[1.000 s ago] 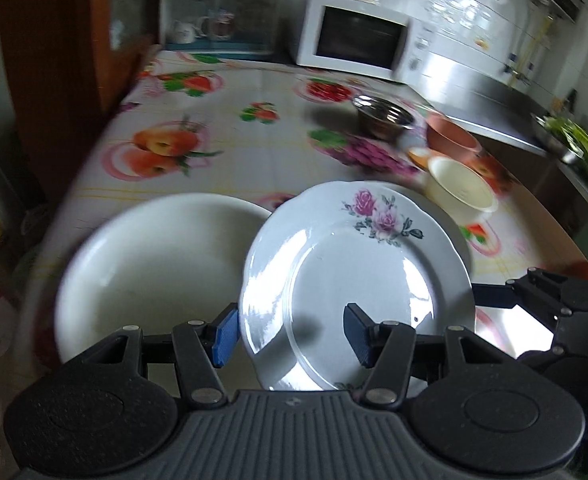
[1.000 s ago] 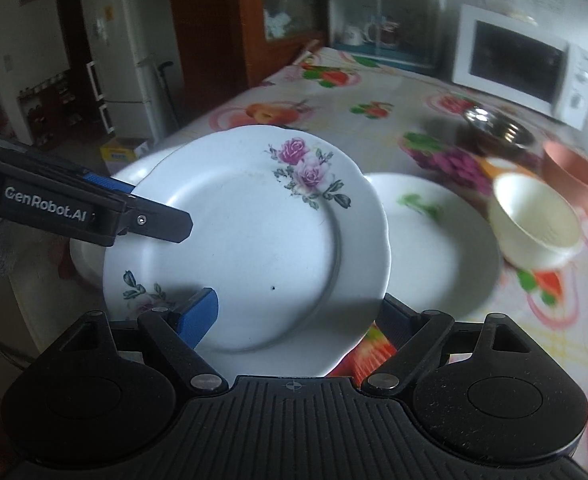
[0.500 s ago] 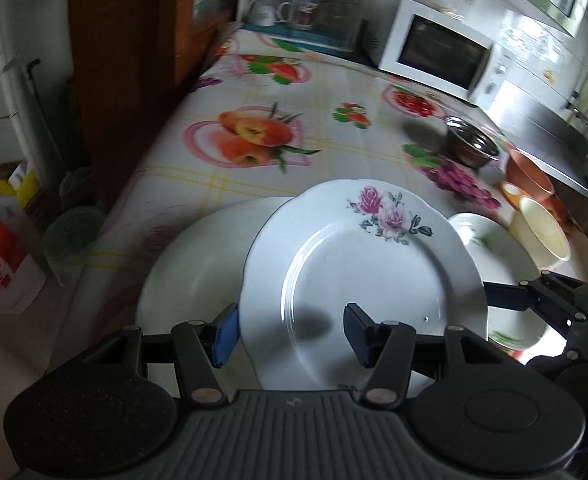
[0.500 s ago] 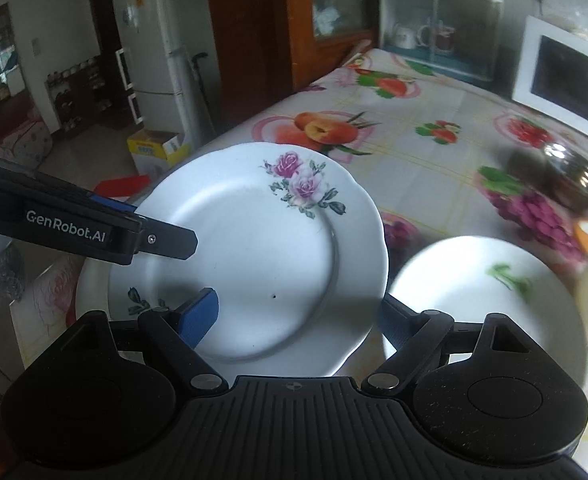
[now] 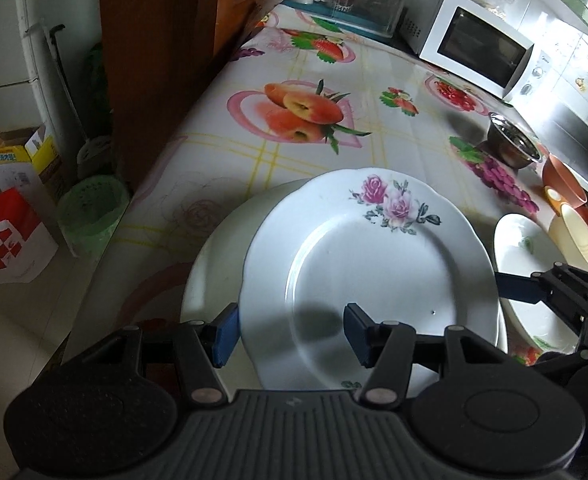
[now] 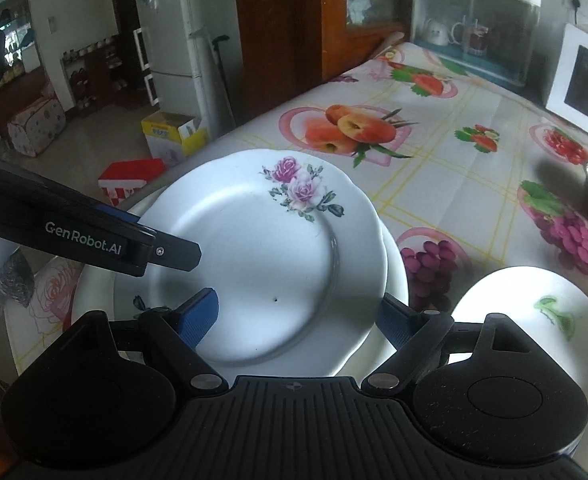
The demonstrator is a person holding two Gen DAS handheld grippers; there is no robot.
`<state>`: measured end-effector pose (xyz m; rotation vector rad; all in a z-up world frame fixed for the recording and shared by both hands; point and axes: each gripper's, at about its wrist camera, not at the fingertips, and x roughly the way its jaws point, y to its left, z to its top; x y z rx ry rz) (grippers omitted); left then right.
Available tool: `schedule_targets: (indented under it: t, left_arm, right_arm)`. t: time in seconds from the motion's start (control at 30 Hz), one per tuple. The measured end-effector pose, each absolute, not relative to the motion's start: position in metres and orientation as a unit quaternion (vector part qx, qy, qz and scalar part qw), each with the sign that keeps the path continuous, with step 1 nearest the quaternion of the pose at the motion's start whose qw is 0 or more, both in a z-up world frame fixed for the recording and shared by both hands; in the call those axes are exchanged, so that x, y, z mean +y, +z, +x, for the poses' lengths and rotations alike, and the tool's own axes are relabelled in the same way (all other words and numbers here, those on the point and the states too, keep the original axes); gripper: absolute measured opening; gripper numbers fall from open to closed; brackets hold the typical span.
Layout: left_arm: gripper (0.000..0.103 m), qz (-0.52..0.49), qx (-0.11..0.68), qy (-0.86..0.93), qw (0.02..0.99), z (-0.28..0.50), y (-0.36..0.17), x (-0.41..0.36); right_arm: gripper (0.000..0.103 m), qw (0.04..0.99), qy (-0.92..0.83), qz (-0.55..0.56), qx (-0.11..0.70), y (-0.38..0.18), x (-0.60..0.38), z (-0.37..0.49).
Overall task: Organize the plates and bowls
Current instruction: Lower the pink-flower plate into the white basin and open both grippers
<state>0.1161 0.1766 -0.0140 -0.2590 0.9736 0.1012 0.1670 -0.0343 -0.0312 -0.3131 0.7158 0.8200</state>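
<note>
A white plate with pink roses [image 5: 373, 264] [image 6: 262, 256] is held from two sides, roughly level. My left gripper [image 5: 292, 334] is shut on its near left rim, one blue pad on top and one outside the edge. My right gripper [image 6: 295, 316] is shut on the opposite rim in the same way; one of its fingers [image 5: 517, 288] shows at the plate's right. The rose plate hangs just over a larger plain white plate [image 5: 214, 276] [image 6: 395, 264] lying on the fruit-print tablecloth [image 5: 373, 128]. Whether the two plates touch is hidden.
To the right lie a white plate with a green motif [image 5: 521, 248] [image 6: 533, 312], a cream bowl [image 5: 577, 244], an orange bowl [image 5: 561, 180] and a steel bowl [image 5: 513, 144]. A microwave [image 5: 481, 44] stands at the back. The table edge runs close on the left, above a green bin [image 5: 92, 212] and boxes.
Both grippers have carried the rose plate leftward across the table and slightly down. It now sits over the large white plate; the green-motif plate and bowls have slid to the right.
</note>
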Motion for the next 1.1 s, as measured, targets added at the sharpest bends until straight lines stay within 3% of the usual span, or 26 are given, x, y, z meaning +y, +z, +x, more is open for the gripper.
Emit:
schedule_targets:
  t: [0.87, 1.1]
  left_arm:
    - [0.06, -0.11, 0.483, 0.06, 0.866, 0.119, -0.016, 0.175]
    - [0.069, -0.105, 0.485, 0.056, 0.866, 0.119, -0.014, 0.172]
  right_arm:
    - [0.087, 0.836, 0.395, -0.144, 0.354, -0.04, -0.032, 0.17]
    - [0.088, 0.833, 0.398, -0.142, 0.357, -0.043, -0.032, 0.168]
